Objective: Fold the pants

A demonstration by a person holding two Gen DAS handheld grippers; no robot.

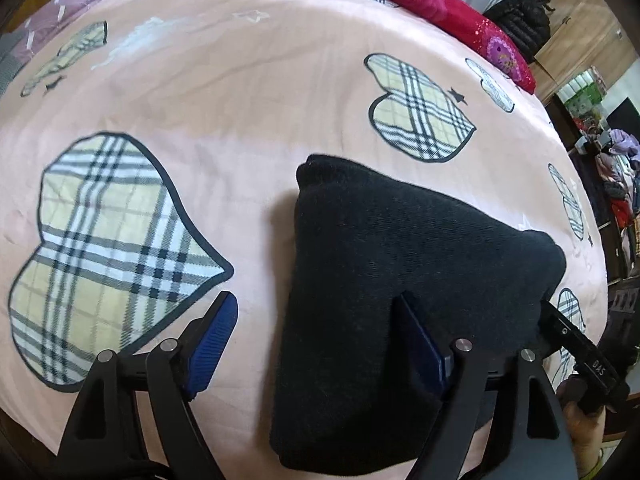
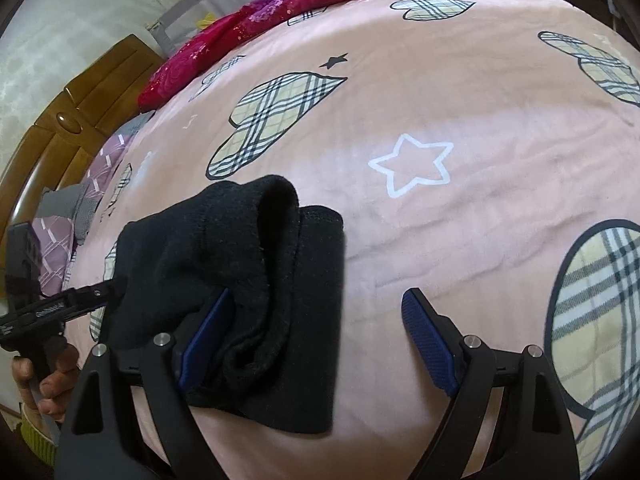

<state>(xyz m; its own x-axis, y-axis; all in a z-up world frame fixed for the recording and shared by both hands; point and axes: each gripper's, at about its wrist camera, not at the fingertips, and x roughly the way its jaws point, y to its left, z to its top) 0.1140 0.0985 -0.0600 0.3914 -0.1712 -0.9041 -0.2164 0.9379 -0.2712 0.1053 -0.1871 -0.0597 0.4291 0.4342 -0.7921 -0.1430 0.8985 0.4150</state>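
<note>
Left wrist view: your left gripper (image 1: pixel 316 324) has its jaws spread wide over the folded black pants (image 1: pixel 400 272), one blue pad off on the pink bedsheet (image 1: pixel 248 92), the other over the cloth; nothing is pinched. The bundle lies near the sheet's near edge, its long axis running away from you. From the right wrist, your right gripper (image 2: pixel 316 328) is likewise agape, its left pad at the bundle's loose rolled edge, which stands proud. That pad seems to touch the cloth, though the black-on-black makes it hard to tell. Both hands are equally close, flanking the bundle, so the next press or tuck falls between them.
</note>
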